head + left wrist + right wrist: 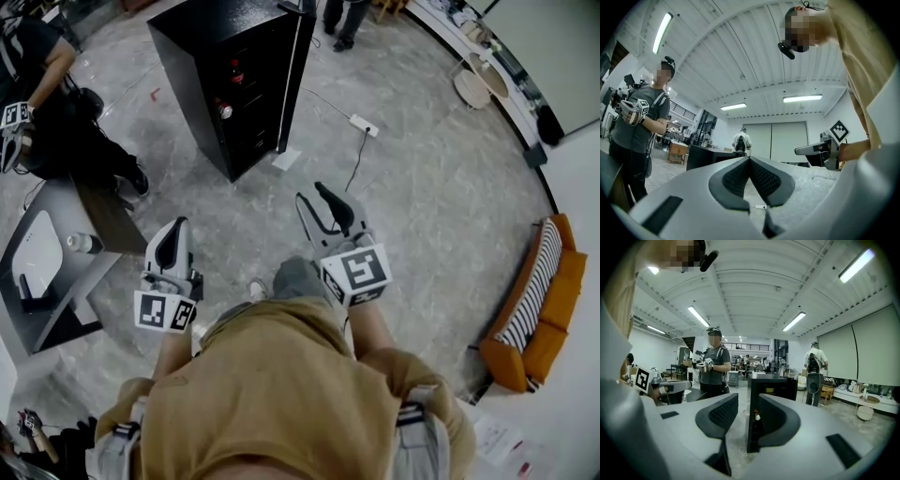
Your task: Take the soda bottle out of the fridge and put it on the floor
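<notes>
The black fridge [234, 84] stands on the floor ahead of me with its door [295, 75] swung open. On a shelf inside lies the soda bottle [223, 110], its white cap towards me; the right gripper view also shows the bottle [756, 417] through the gap between the jaws. My right gripper [314, 197] is open, holds nothing, and points at the fridge [771, 399] from well short of it. My left gripper [178, 225] is lower and to the left, its pads touching at the tips [750, 160] with nothing between them.
A white power strip [364, 125] with its cable lies on the floor right of the fridge. A white sheet [286, 157] lies at the door's foot. At the left are a grey table [37, 309] with a cup [82, 243] and a person [56, 103]. An orange sofa [539, 309] stands at the right.
</notes>
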Tool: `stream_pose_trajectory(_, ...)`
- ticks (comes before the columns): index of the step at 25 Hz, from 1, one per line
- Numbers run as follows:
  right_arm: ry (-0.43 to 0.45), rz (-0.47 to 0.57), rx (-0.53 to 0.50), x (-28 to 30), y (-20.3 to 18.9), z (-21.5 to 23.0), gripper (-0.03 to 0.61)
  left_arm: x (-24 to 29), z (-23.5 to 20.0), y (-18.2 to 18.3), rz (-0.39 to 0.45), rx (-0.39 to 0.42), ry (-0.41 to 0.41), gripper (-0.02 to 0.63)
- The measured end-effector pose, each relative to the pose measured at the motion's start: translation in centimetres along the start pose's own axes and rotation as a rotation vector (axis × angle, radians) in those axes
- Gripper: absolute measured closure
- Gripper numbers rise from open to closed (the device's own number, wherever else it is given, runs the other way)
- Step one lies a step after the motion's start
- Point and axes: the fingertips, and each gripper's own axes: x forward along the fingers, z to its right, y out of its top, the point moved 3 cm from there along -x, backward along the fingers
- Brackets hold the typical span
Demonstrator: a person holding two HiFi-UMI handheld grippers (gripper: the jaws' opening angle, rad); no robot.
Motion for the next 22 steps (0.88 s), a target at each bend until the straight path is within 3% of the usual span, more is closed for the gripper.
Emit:
stream_pose_trajectory(13, 0.042, 0.020, -0.008, 5.3, 0.9, 1.4, 0.459, 3.1, -2.6, 0.1, 0.001, 0.033, 0.015, 0.612)
stream_pose_trajectory(17, 0.081, 0.032, -0.016, 8.5, 1.1, 3.0, 0.459, 5.3, -3.5, -0.9, -0.023, 0.021, 0.043, 0.612)
stream_pose_trajectory(22, 0.091, 0.021, -0.003, 11.1, 1.1, 7.5, 0.459, 10.8, -2.2, -1.9, -0.055, 0.025, 0.012, 0.612)
